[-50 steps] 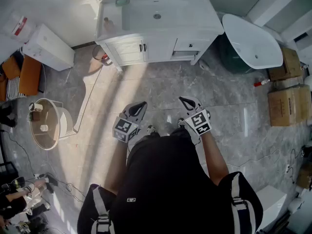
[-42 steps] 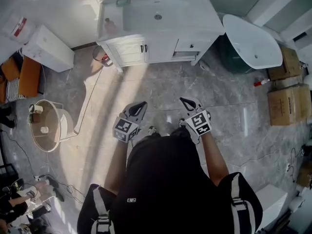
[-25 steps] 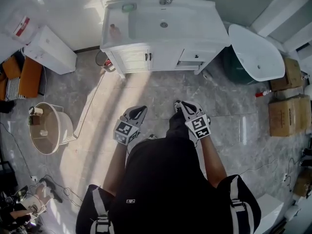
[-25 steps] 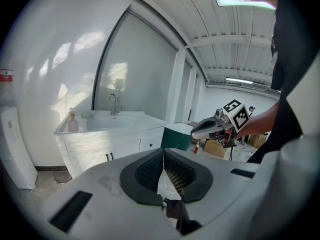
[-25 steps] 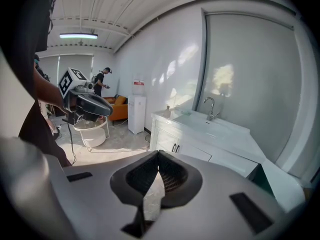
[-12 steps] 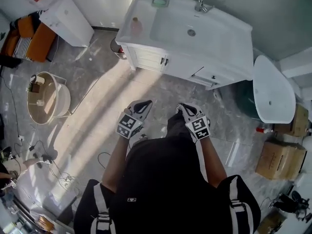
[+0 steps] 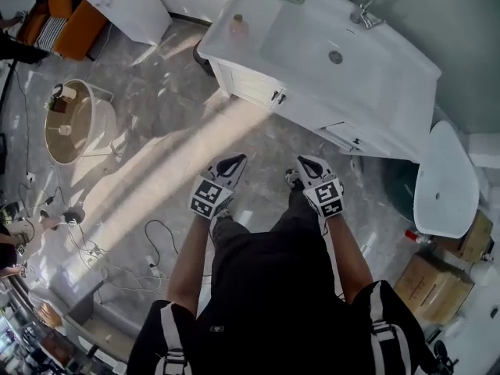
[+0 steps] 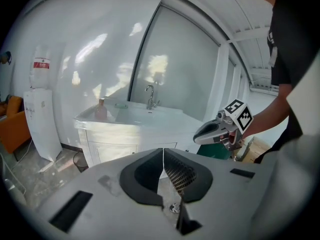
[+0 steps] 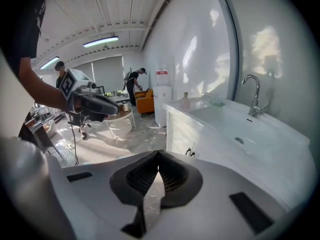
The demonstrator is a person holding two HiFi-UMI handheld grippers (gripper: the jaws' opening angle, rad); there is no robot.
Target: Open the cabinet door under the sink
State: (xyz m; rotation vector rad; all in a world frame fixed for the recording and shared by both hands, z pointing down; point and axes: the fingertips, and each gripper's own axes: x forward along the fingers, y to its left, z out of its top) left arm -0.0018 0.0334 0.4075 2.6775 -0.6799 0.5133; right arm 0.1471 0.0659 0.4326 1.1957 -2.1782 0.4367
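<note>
The white vanity (image 7: 375,92) with its sink and tap stands at the top right of the head view. Its two cabinet doors (image 7: 254,88) are closed, and their dark handles (image 7: 276,97) sit side by side. The doors also show in the left gripper view (image 8: 112,151), and the handles in the right gripper view (image 9: 189,152). My left gripper (image 7: 233,161) and right gripper (image 7: 306,162) hang side by side over the floor, well short of the doors. Both are shut on nothing, with jaws meeting at the tips (image 8: 163,151) (image 9: 159,154).
A small bin (image 7: 205,57) stands by the vanity's left corner. A round tub on a stand (image 7: 74,123) and loose cables (image 7: 117,248) lie on the marble floor at left. A white oval basin (image 7: 445,182) and cardboard boxes (image 7: 433,287) are at right.
The person has walked towards the vanity, which now looks larger and turned to the upper right. Both grippers came forward with the body and stayed shut.
</note>
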